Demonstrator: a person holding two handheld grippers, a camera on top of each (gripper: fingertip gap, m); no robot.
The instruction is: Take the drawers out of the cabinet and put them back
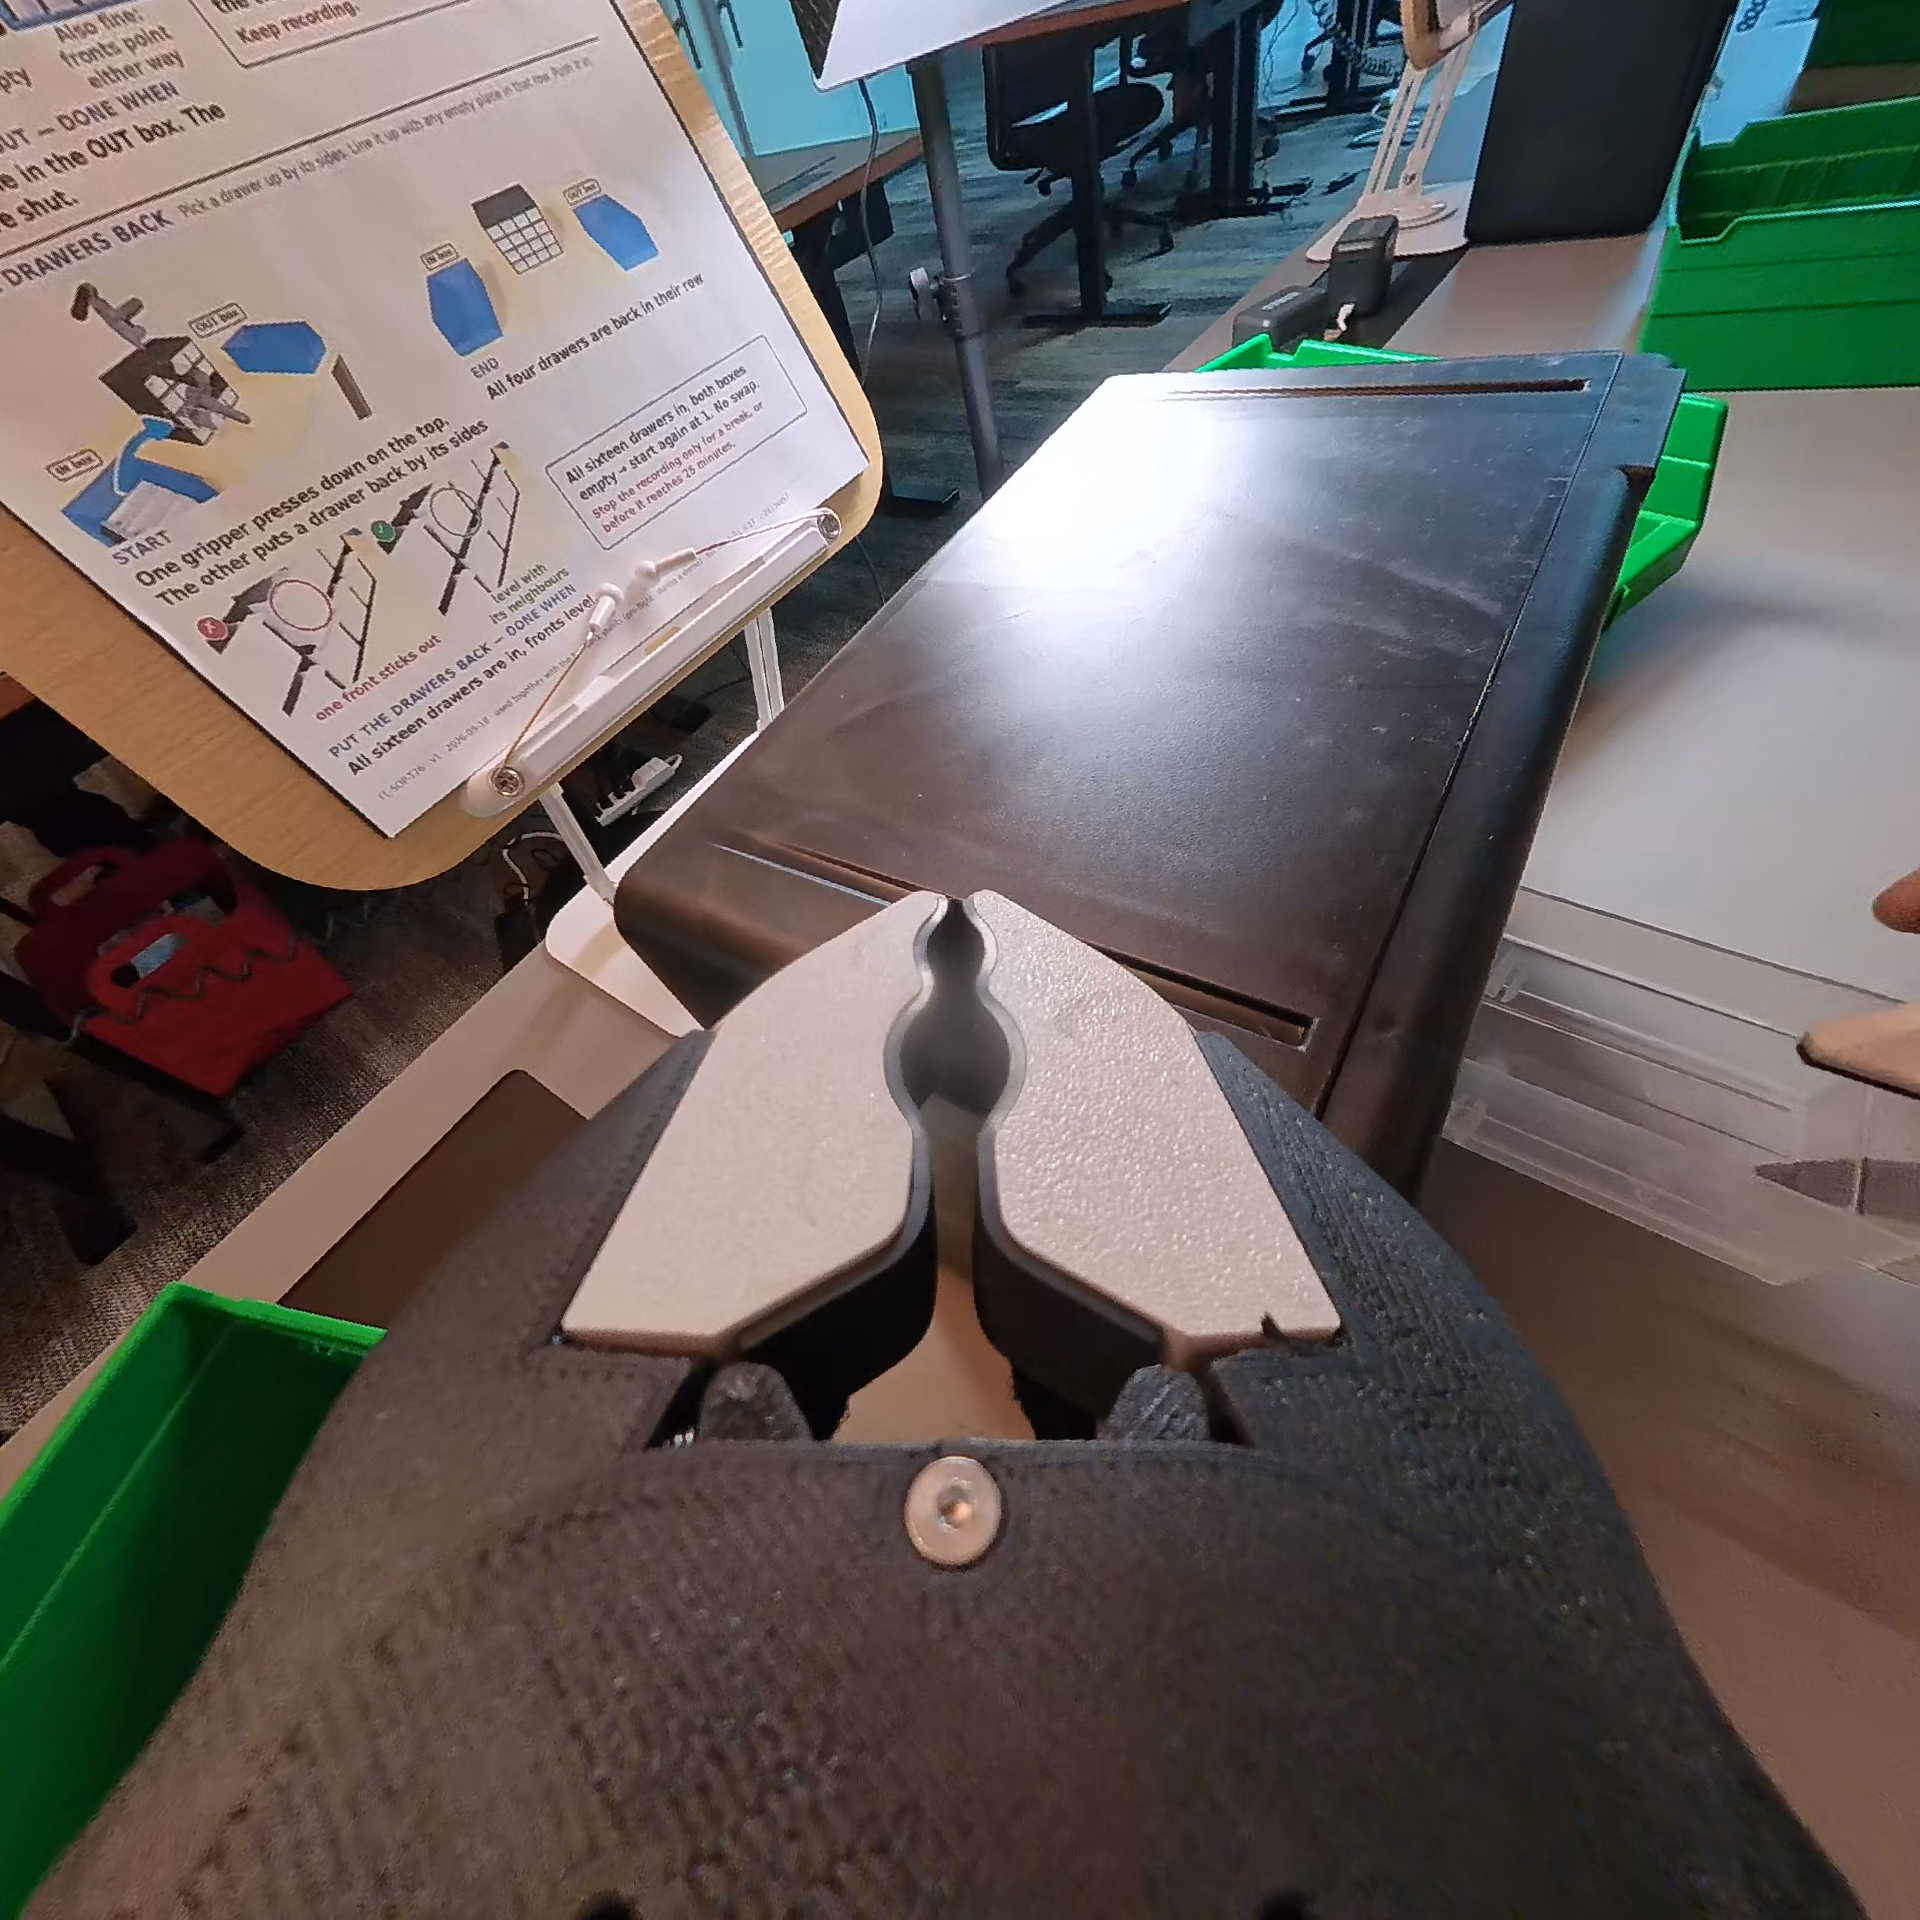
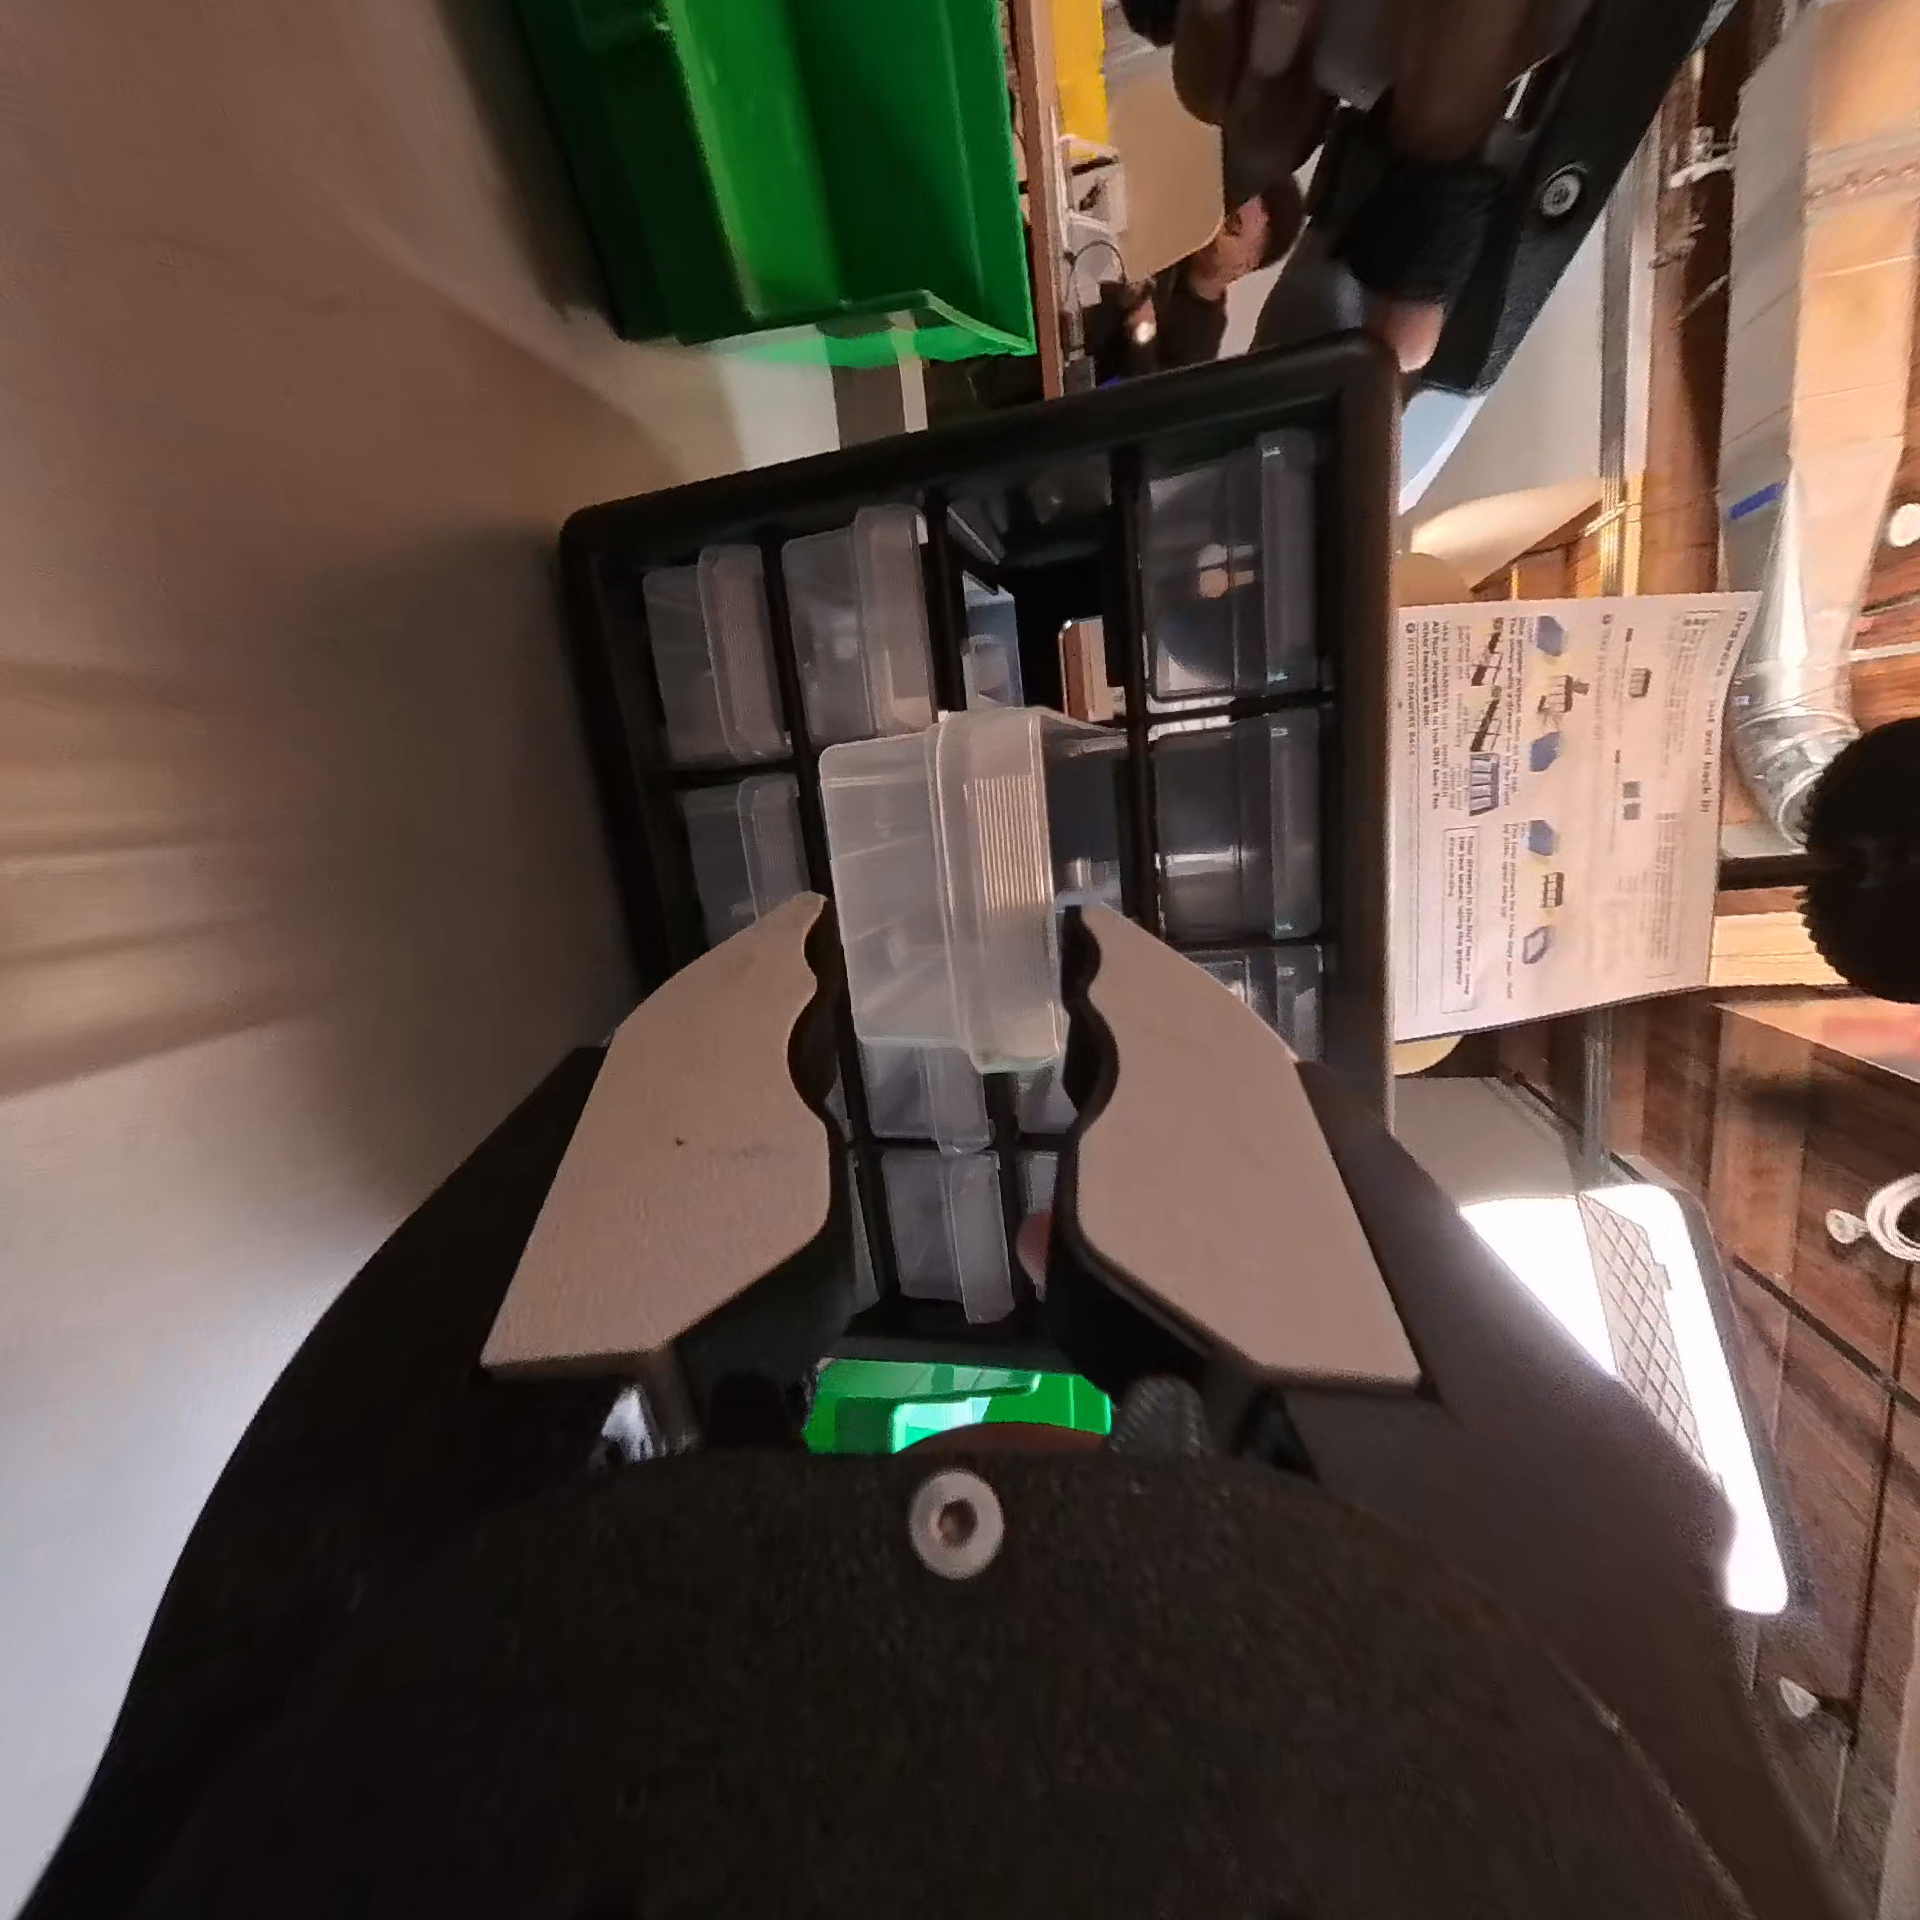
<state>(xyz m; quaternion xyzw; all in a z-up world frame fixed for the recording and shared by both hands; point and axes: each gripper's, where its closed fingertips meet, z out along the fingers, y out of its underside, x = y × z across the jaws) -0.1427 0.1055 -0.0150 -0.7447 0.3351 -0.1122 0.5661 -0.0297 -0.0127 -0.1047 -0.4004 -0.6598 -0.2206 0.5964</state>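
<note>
The black drawer cabinet (image 1: 1195, 675) stands on the table. My left gripper (image 1: 954, 906) is shut and empty, with its tips on the near edge of the cabinet's top. In the right wrist view, which is rolled on its side, the cabinet front (image 2: 1371, 623) shows clear drawers in its slots and one dark empty slot (image 2: 1039, 623). My right gripper (image 2: 948, 914) is shut on a clear drawer (image 2: 935, 862) by its sides. The drawer sticks well out of the cabinet front. The left gripper (image 2: 1507, 156), held by a hand, shows at the cabinet's top edge.
Green bins stand near the cabinet: one at my near left (image 1: 135, 1507), others far right (image 1: 1787, 239) and one in the right wrist view (image 2: 810, 177). An instruction sheet on a wooden board (image 1: 364, 416) stands left of the cabinet. Office desks and chairs lie beyond.
</note>
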